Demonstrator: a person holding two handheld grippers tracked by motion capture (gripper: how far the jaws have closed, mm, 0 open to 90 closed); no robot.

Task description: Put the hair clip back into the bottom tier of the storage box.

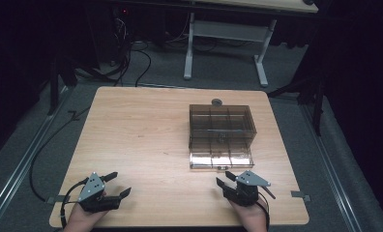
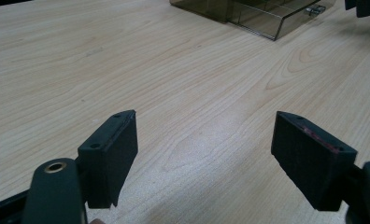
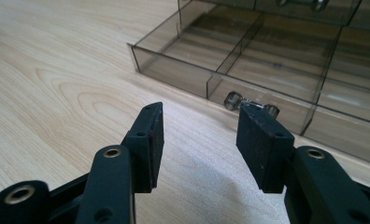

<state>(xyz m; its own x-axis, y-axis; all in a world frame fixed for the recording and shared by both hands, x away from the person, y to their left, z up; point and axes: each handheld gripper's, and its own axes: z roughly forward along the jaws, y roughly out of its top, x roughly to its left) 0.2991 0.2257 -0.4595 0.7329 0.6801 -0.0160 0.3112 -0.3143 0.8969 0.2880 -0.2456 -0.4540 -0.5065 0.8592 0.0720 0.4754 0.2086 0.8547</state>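
So the thing I'm working on is the smoky clear organiser box (image 1: 221, 126), which sits on the far right part of the wooden table (image 1: 141, 140). Its bottom drawer (image 1: 221, 159) is pulled out toward me, and it has dividers splitting it into compartments that look empty from here. There's a little metal knob (image 3: 233, 100) on the drawer's front wall, and as I read it, that's what I'm after.

My right gripper (image 1: 227, 181) is just in front of the drawer, nearest of anything to that knob. In the right gripper view its jaws stand wide apart with nothing between them, and the knob sits just beyond and slightly inside the right-hand jaw tip. Not touching yet as far as I can tell.

If I want this step to go well, I think I need to shift a bit so the knob lands centred in the gap rather than hugging one pad, then ease forward until both pads flank it before squeezing. The knob is small and shiny, so my guess is an off-centre pinch would just skate off. Also worth keeping the jaws level with the drawer front, since the plastic looks light and the whole box could slide or tip if I push at an angle.

My left gripper (image 1: 116, 183) is well away from the box, down at the near left of the table, jaws also spread wide over bare wood. I might bring it over to brace the box.

There's a small dark round thing (image 1: 216, 102) just behind the box; can't tell what it is.
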